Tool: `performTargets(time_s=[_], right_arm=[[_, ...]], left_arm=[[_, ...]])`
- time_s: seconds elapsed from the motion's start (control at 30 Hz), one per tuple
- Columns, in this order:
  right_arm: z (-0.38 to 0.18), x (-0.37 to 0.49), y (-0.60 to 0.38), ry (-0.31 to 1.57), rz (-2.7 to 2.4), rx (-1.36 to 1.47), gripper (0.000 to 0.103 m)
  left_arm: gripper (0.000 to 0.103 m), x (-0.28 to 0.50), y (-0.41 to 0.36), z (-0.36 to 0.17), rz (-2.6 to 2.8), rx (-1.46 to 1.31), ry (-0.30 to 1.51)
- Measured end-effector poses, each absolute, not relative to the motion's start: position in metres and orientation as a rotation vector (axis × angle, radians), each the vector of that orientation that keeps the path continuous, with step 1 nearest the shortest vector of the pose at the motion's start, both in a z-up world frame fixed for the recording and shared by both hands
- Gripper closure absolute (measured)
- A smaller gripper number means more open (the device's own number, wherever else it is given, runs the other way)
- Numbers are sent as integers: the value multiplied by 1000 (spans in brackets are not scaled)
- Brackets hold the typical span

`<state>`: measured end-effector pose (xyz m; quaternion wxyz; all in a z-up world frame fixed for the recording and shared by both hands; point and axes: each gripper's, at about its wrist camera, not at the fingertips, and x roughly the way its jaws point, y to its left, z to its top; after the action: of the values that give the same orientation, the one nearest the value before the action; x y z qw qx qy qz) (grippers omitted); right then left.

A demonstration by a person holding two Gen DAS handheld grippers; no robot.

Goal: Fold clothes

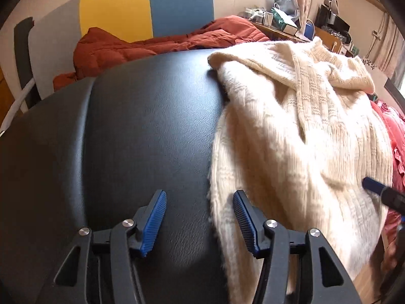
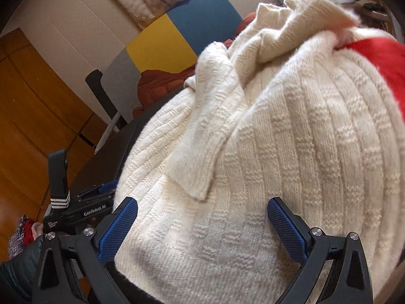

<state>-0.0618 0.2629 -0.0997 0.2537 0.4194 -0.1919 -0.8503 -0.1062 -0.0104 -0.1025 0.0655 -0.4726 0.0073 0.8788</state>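
Observation:
A cream ribbed knit sweater (image 1: pixel 303 139) lies bunched on the right half of a black padded surface (image 1: pixel 152 126). My left gripper (image 1: pixel 200 193) is open, low over the surface. The sweater's fuzzy left edge runs between its blue pads, which do not press on it. In the right wrist view the sweater (image 2: pixel 278 152) fills the frame, with one sleeve (image 2: pixel 202 139) folded across its body. My right gripper (image 2: pixel 202 200) stands open just above the knit, nothing pinched. One of its blue fingertips (image 1: pixel 372 185) shows at the sweater's right side. The left gripper's body (image 2: pixel 76 210) sits at the sweater's left edge.
A rust-coloured quilt (image 1: pixel 152 43) lies behind the black surface, against a grey, yellow and blue chair back (image 1: pixel 146 7). A red garment (image 2: pixel 379 58) sits at the sweater's right. A cluttered desk (image 1: pixel 291 25) stands at the back right; wooden doors (image 2: pixel 38 88) are on the left.

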Motion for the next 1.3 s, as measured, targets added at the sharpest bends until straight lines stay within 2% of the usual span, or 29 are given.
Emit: performTargets(time_s=[0.07,0.1,0.17,0.2,0.33,0.43,0.6,0.67,0.97,1.0,1.03,1.17,1.3], right_arm=[[-104,-65,261,-511,-2318,1122,0],[-105,-65,261,-512,-2322,1110,0],[-106,-62,262,-521,-2327,1081,0],[-106,-59,263,-528,-2330,1061,0],[-109,-47,260,-506,-2394,969,0],[-108,-44,251,-437,-2430,985,0],[-99,-53,248,-617,-2316,1026,0],[-98,-52,229,-603,-2255,1040,0],[-105,-16,106,-272,-2023,1074,0],[-105,-13,98,-258,-2015,1073,0],[-103,-14,101,-266,-2014,1072,0],[-95,-16,112,-297,-2016,1066,0],[-59,-41,149,-315,-2142,945,0]], left_arm=[[49,-109,-4,-103,2634,-1409,42],[54,-109,0,-103,2630,-1400,48],[76,-109,9,-103,2606,-1381,57],[91,-109,13,-103,2584,-1377,58],[96,-105,15,-100,2593,-1355,80],[97,-98,-13,-84,2677,-1303,-119],[100,-61,-90,-36,2826,-1124,-452],[103,-47,-110,-24,2874,-1080,-495],[103,15,-147,-39,2964,-1191,-383],[100,17,-146,-42,2951,-1205,-372],[91,21,-147,-46,2934,-1222,-370],[81,15,-135,-61,2848,-1264,-347],[73,-9,-117,-70,2795,-1293,-296]])
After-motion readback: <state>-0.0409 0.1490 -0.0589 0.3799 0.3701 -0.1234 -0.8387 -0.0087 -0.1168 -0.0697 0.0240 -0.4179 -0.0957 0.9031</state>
